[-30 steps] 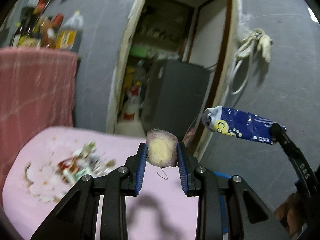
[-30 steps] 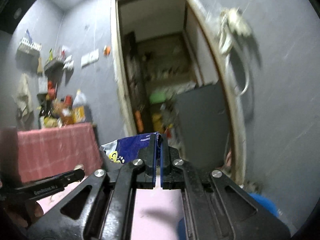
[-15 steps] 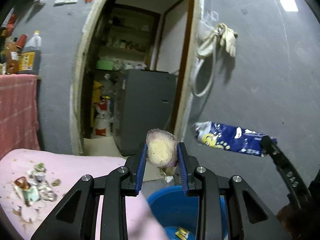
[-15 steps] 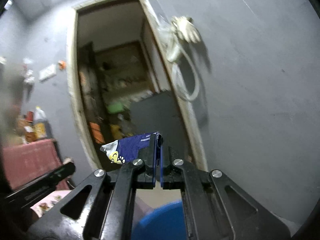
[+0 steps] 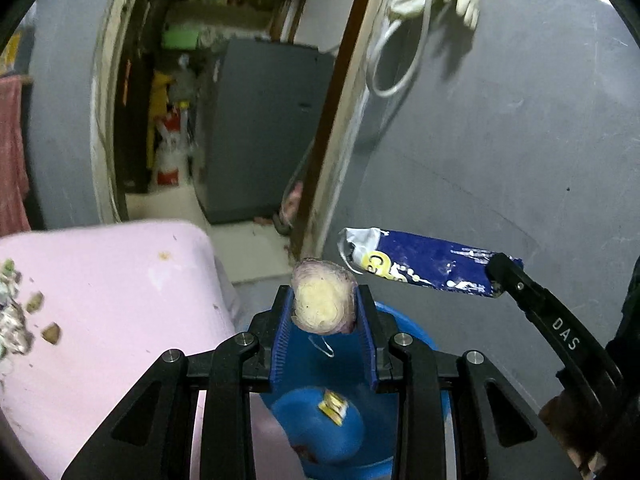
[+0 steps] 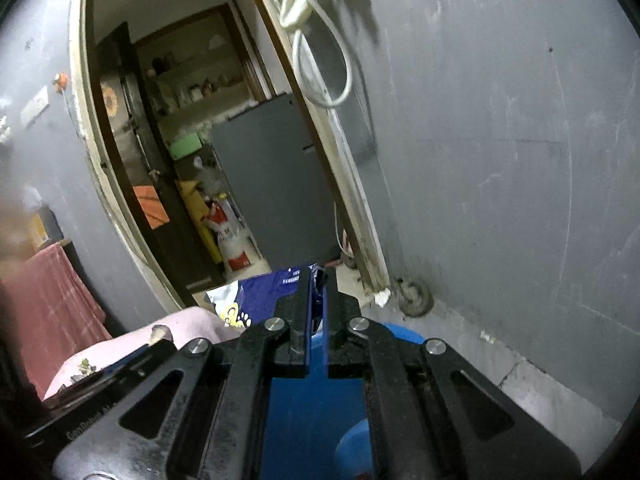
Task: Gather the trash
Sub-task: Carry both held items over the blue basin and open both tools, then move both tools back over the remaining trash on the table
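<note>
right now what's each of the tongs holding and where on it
Left tongs pinch the cut onion piece by its purple-skinned sides, cut face toward the camera. Right tongs clamp the blue wrapper at one end.

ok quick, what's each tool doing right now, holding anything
left tool: closed on a cut vegetable piece, above the blue bin.
right tool: closed on a blue wrapper.

Dim indoor light, fisheye-warped, blurred edges.
</note>
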### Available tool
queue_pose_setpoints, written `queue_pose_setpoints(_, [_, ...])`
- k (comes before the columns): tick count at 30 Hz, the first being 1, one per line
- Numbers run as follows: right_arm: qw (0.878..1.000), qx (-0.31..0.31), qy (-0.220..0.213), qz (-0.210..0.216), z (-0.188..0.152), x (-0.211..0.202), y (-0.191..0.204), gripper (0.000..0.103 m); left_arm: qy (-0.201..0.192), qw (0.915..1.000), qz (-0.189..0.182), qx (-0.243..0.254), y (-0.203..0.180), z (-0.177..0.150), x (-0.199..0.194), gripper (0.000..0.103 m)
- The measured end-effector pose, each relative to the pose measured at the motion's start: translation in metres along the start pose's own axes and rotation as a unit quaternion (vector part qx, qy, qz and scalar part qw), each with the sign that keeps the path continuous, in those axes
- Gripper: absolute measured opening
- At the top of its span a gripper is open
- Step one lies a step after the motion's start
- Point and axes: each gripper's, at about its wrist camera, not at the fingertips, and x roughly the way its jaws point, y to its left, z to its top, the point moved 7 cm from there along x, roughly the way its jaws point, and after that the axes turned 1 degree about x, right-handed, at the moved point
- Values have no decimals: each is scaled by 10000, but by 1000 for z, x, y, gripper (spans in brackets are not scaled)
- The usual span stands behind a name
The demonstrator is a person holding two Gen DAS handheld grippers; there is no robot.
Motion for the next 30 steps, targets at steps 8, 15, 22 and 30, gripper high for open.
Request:
queue_pose_setpoints(8, [9983, 101, 572, -56, -13, 29, -7, 12, 608, 9976, -137, -293, 8, -12, 26, 35])
queue_pose_setpoints(15, [9982, 36, 593, 90, -14, 31, -1, 24, 495, 9975, -15, -497, 22, -10, 15, 53])
queue_pose_setpoints(22, [9982, -86, 514, 290, -14, 26, 10, 36, 165, 9976, 320, -593, 40, 0, -7, 64])
queue_pose_setpoints(30, [9960, -563, -58, 686, -6, 2, 43, 85, -724, 9911, 888, -678, 71, 11, -61, 96])
